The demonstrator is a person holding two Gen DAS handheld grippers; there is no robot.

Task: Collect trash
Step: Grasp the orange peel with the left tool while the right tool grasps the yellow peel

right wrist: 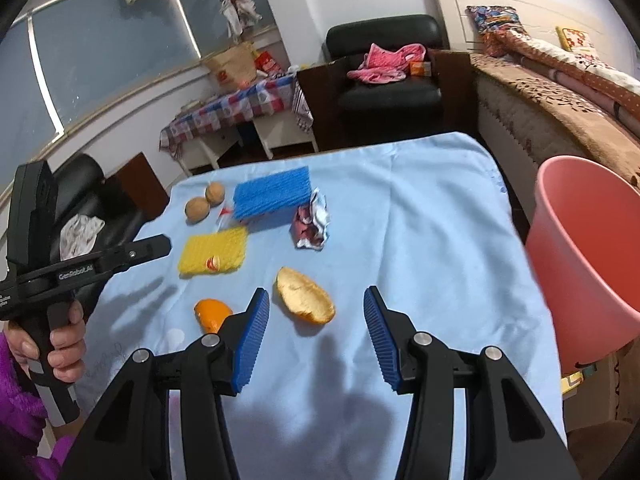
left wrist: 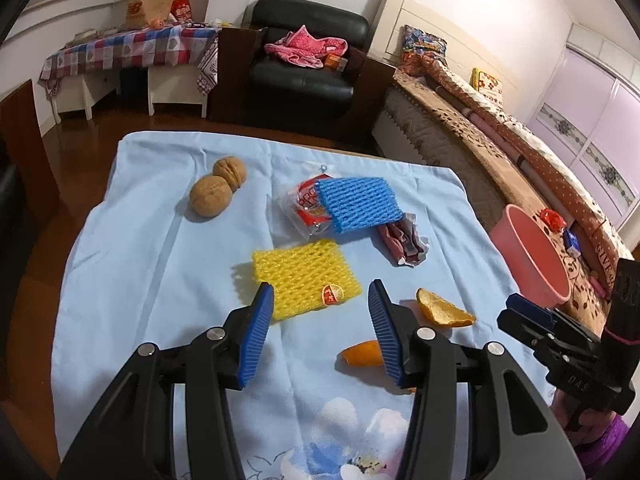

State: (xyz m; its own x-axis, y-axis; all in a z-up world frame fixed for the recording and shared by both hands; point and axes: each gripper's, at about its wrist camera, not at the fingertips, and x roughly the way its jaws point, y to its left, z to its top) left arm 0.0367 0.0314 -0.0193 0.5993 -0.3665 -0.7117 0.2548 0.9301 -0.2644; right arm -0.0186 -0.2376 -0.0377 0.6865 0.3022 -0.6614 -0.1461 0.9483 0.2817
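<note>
- Left tongs [left wrist: 321, 322]: blue pads apart, nothing between them, hanging over the light blue cloth [left wrist: 152, 240]. No earlier view, so only the gap is noted.
- Yellow foam net [left wrist: 306, 278] lies just ahead of the left tongs, its near corner beside the left pad; a round red sticker [left wrist: 333, 294] sits on it.
- Right tongs [right wrist: 316, 326]: pads apart, empty, above the cloth.
- Large orange peel [right wrist: 305, 295] lies between and just beyond the right pads, not touched. Small orange peel [right wrist: 212, 314] lies beside the left pad.
- Further out: blue foam net [left wrist: 358, 203] resting partly on a clear wrapper with red print [left wrist: 306, 210]; crumpled foil wrapper [left wrist: 404, 242] beside it.
- Two walnuts [left wrist: 218, 190], touching, near the cloth's far left.
- Pink bin [right wrist: 588, 256] stands off the cloth's right edge, beside the bed [left wrist: 500, 132].
- A hand [right wrist: 60, 340] in a purple sleeve grips the left tool's handle.
</note>
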